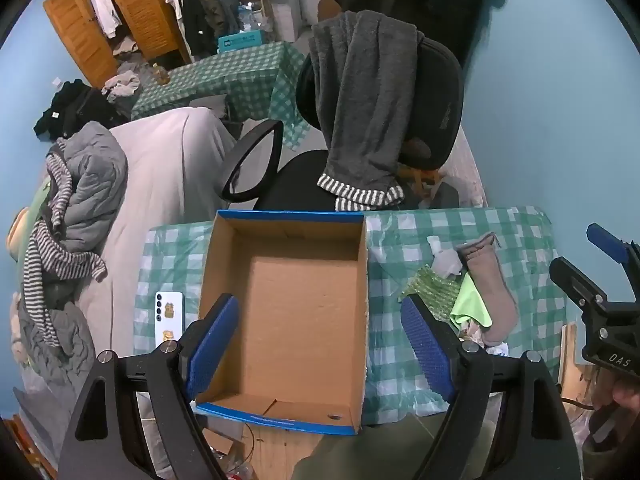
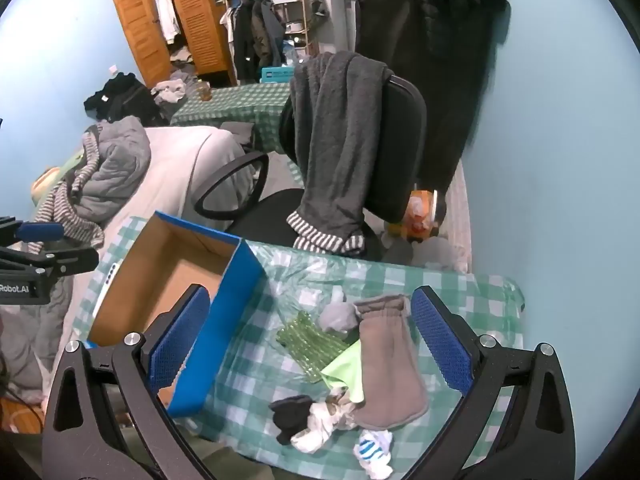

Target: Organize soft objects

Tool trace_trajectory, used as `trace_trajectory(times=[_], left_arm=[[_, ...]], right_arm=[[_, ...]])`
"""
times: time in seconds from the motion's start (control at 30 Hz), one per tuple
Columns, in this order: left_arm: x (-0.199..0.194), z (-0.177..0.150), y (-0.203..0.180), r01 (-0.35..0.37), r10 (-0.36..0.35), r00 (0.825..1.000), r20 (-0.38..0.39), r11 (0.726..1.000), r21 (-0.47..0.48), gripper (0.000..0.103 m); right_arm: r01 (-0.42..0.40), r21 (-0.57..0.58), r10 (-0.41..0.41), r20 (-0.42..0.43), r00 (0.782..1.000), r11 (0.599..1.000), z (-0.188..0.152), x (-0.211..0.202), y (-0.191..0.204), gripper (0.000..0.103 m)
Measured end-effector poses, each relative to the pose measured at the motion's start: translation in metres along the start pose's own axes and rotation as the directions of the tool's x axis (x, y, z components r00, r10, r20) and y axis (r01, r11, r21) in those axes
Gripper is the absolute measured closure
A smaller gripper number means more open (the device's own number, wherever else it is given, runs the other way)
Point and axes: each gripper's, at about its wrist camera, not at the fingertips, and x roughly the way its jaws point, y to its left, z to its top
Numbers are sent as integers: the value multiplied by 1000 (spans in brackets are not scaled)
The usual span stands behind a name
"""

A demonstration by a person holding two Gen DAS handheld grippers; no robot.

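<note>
Both sets of fingers are spread wide and holding nothing on my end. Left gripper (image 1: 320, 344) hangs over the empty cardboard box (image 1: 296, 320), lower centre of its frame. Right gripper (image 2: 316, 344) hovers above the soft pile: brown mitten (image 2: 390, 364), lime cloth (image 2: 345, 372), black sock (image 2: 290, 416), white socks (image 2: 374, 454), all on the checkered tablecloth (image 2: 460, 292). Further back, a chair with grey pants (image 2: 340, 136).

One cardboard box (image 2: 168, 300) is sitting on the checked table (image 2: 460, 292) beside one brown mitten (image 2: 388, 364), one bubble-wrap sheet (image 2: 312, 348), one lime cloth (image 2: 346, 372), one black sock (image 2: 290, 416) and one phone (image 1: 169, 314)
</note>
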Motion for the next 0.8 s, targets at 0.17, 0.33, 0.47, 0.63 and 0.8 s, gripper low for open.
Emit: trace_trajectory(times=[0.17,0.33,0.47,0.63,0.8], left_arm=[[0,0,0,4,-4,1000,6,1000,-2,19],[0,0,0,7,-7,1000,7,1000,-2,19],[0,1,-1,8,-8,1000,0,1000,2,19],[0,-3,4,4,-4,1000,3,1000,1,19],[-1,-1,2,9,-9,1000,1,1000,0,19]], right_arm=[[3,0,-3,-3,1000,1000,0,0,0,3],[5,1,-5,-2,1000,1000,1,1,-1,3],[-3,2,3,-3,1000,1000,0,1,-1,3],[-3,4,3,-5,1000,1000,1,1,-2,3],[-3,5,3,-6,1000,1000,4,3,-4,3]])
